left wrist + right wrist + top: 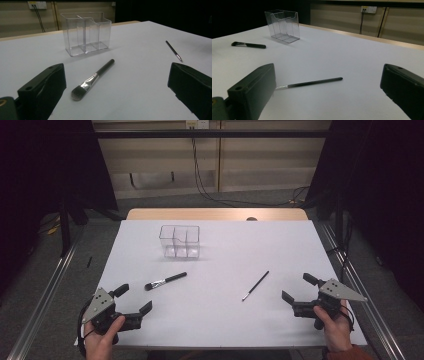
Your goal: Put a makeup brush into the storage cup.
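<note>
Just ahead of the wide-jawed left gripper — flat brush, apart.

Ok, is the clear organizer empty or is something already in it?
Empty. The clear organizer stands upright with nothing visible in its compartments; the flat brush and the thin brush both lie on the table outside it.

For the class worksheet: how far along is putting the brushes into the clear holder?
Done: nothing; the holder looks empty. In hand: nothing; the left gripper and right gripper are open near the table's front edge. Left: the flat brush and thin brush, both lying on the table.
</note>
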